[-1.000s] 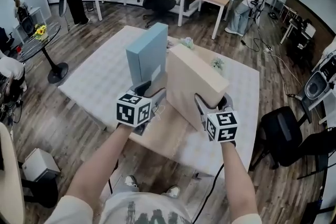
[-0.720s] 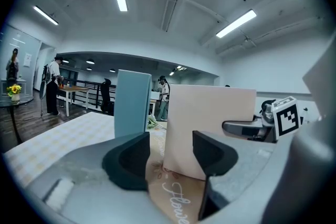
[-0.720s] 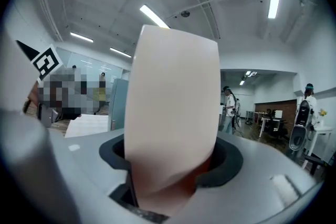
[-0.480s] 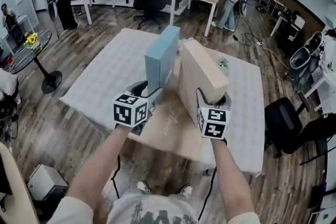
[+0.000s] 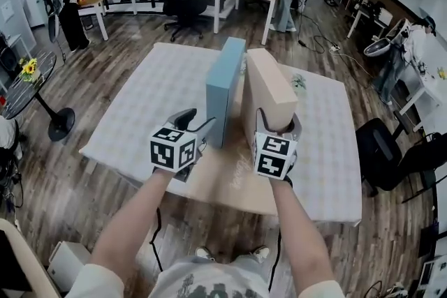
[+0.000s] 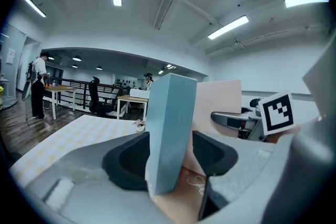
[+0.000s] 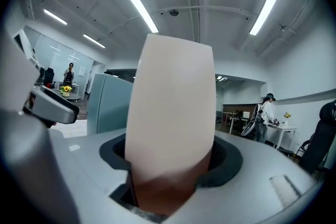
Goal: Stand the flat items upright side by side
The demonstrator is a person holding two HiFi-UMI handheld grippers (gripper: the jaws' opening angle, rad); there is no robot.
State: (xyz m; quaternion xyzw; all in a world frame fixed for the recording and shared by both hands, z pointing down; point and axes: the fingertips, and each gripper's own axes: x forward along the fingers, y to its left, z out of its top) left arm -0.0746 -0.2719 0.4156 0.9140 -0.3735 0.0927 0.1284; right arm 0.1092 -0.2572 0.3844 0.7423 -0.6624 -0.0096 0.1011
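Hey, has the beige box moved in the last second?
Yes. Against the table, the beige box has turned from a slant to straight along it and shifted left, now close beside the blue box.

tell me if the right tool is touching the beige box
Touching. The right gripper view shows the beige box wedged between the jaws of the right tool, both pads against its sides.

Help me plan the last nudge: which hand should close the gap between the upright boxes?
Probably left: the left gripper clamps the slimmer blue box, easier to slide against the bulkier beige box.
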